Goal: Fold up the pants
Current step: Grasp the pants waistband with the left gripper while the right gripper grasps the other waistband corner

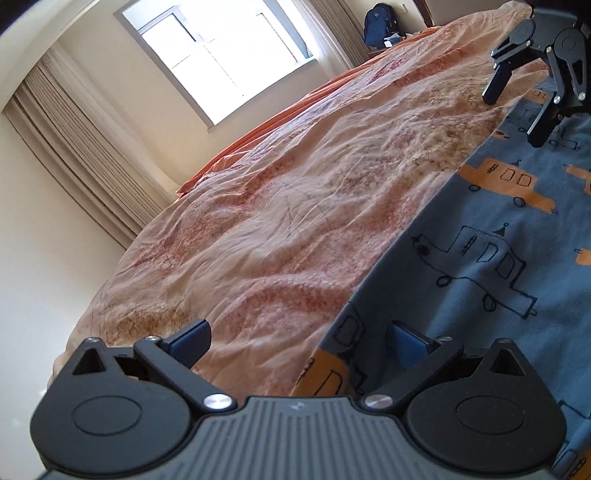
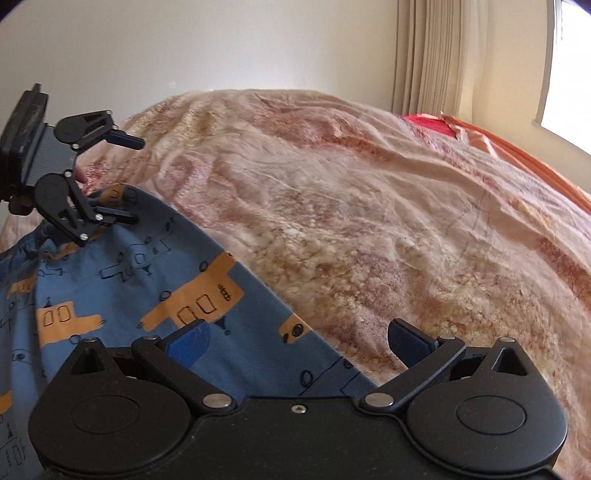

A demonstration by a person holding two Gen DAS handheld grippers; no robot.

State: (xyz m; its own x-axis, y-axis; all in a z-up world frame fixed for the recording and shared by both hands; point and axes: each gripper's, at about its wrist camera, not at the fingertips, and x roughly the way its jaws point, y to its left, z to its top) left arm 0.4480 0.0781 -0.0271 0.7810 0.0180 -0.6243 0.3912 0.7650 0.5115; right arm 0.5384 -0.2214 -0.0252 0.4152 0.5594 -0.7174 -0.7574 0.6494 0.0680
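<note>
Blue pants point(image 1: 498, 266) printed with orange trucks lie flat on a pinkish bedspread point(image 1: 277, 206). My left gripper point(image 1: 299, 343) is open and straddles the pants' long edge, its right finger over the cloth and its left finger over the bedspread. My right gripper point(image 1: 515, 114) hangs open over the same edge farther along. In the right wrist view the right gripper point(image 2: 299, 343) is open across the edge of the pants point(image 2: 110, 295). There the left gripper point(image 2: 135, 181) stands open at the corner near the gathered waistband point(image 2: 22, 247). Nothing is held.
The bedspread point(image 2: 369, 221) stretches wide beyond the pants' edge. An orange sheet point(image 1: 258, 136) lines the bed's far side below a bright window point(image 1: 221, 55) with curtains point(image 1: 74, 147). A dark backpack point(image 1: 380, 26) stands past the bed's far end.
</note>
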